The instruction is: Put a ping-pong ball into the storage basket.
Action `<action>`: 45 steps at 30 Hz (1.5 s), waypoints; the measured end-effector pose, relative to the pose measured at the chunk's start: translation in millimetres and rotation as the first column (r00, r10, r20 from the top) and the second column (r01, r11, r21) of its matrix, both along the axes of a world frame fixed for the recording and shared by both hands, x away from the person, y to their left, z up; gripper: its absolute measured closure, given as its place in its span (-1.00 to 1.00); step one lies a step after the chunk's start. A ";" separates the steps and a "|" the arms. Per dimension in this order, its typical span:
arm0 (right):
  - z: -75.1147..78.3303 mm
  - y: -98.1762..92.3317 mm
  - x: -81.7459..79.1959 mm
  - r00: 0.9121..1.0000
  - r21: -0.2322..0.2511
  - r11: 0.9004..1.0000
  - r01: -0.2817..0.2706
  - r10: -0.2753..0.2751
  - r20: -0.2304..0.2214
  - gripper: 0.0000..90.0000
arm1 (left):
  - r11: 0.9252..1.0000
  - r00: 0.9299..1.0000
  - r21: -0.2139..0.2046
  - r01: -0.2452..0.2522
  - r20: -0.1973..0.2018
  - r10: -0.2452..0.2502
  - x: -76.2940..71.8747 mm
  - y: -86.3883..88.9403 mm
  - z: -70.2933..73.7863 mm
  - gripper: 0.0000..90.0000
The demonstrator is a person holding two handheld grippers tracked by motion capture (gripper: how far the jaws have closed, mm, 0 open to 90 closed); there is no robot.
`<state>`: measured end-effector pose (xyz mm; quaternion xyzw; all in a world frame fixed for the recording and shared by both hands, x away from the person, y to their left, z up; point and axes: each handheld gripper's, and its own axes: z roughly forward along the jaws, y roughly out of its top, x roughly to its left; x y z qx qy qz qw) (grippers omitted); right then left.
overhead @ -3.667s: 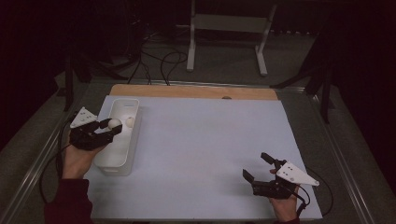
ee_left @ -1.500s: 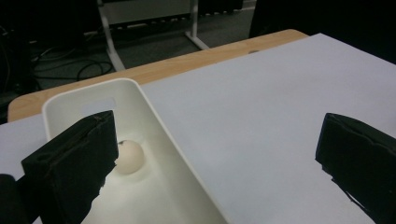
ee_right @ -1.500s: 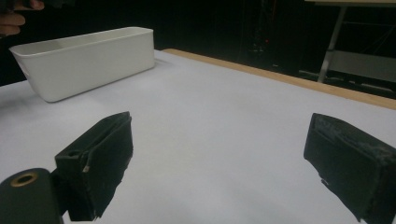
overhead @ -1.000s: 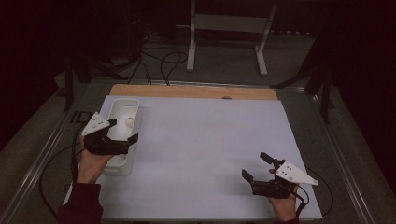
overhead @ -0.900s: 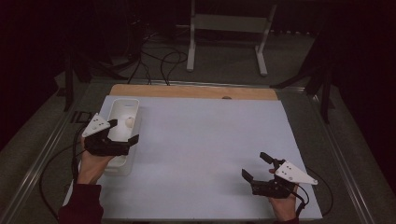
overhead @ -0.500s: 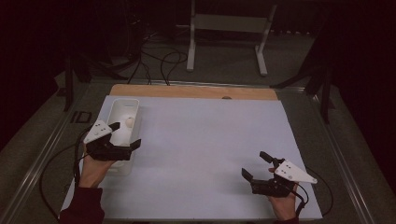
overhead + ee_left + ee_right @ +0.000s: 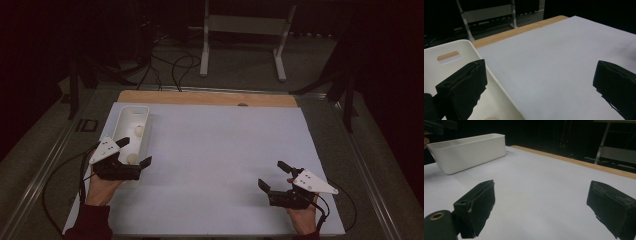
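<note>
Plastic is my guess for the white bin (image 7: 131,131), an oblong tub with rounded corners and a slot handle cut in its end wall, standing at the left side of the pale sheet (image 7: 220,150) that covers the table; it looks light and stiff, with smooth walls likely to slip under hard pads. Inside it lie at least two small pale round pieces, one (image 7: 138,130) near the middle and another (image 7: 132,158) at the near end; they are too small to tell what they are, but they appear light and may roll when nudged. The left gripper (image 7: 136,163) hangs over the bin's near end with its jaws wide apart and empty, one jaw over the bin's interior and the other beyond its right wall, over the sheet. A round piece would best be pinched across its middle, gently in case it is soft; the bin itself is best taken by the rim or the slot. The right gripper (image 7: 272,176) sits well apart at the near right, jaws also spread wide with nothing between them.
</note>
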<state>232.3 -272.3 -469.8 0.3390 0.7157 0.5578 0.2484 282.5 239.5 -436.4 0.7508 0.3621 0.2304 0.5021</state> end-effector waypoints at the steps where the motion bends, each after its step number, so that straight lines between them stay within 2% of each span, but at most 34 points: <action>1: -0.1 -0.1 0.5 1.000 -0.001 1.000 -0.001 0.001 0.001 -0.84 | 1.000 1.000 -0.002 0.000 0.000 0.000 -1.0 0.0 -1.0 -1.00; 15: 0.0 1.6 7.3 1.000 0.001 1.000 -0.008 0.008 -0.003 -0.84 | 1.000 0.999 0.014 0.021 0.043 -0.021 -15.0 0.6 -12.1 -1.00; 20: 0.2 0.1 9.6 1.000 0.002 1.000 -0.006 0.006 -0.006 -0.84 | 1.000 0.998 0.005 0.030 0.061 -0.031 -20.2 1.4 -17.0 -1.00; 30: 0.6 -0.1 10.6 1.000 0.003 1.000 -0.008 0.008 -0.004 -0.84 | 1.000 0.997 -0.012 0.019 0.072 -0.018 -25.8 4.2 -20.6 -1.00; 45: -2.9 2.1 6.3 1.000 -0.006 1.000 -0.013 0.013 -0.011 -0.84 | 1.000 0.998 0.000 0.004 0.064 -0.004 -22.0 4.7 -23.9 -1.00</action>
